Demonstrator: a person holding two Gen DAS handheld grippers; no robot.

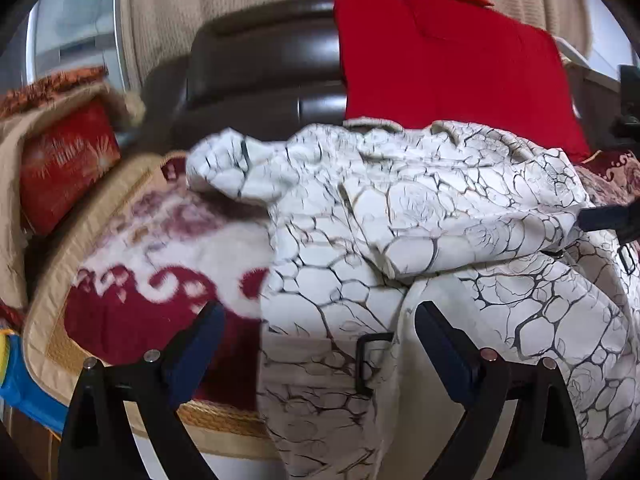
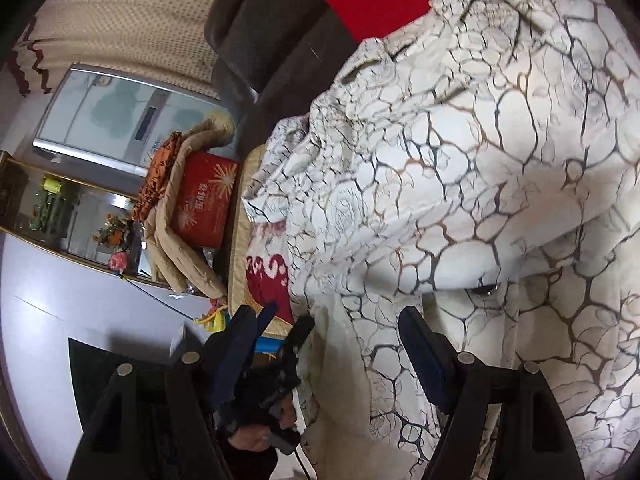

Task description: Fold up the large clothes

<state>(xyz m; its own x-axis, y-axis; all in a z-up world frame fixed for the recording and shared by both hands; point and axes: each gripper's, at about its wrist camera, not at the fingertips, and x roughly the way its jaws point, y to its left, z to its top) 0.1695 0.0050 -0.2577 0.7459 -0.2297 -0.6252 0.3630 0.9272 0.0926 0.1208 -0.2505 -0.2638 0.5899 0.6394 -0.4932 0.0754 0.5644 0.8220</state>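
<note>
A large white garment with a dark crackle print (image 1: 420,216) lies crumpled on a red and white patterned blanket (image 1: 160,264). A sleeve sticks out to the left. My left gripper (image 1: 320,332) is open just in front of the garment's lower edge, which lies between its blue-padded fingers. In the right wrist view the same garment (image 2: 460,168) fills the right side. My right gripper (image 2: 332,332) is open with a hanging fold of the garment between its fingers. The left gripper (image 2: 280,320) shows there at lower left, beside the cloth.
A red cloth (image 1: 440,60) hangs over a dark sofa back (image 1: 260,48). A red box (image 1: 64,164) and a beige padded coat (image 2: 176,240) lie at the left. A blue and yellow toy (image 1: 12,380) sits at the blanket's edge. A cabinet (image 2: 120,116) stands by the curtain.
</note>
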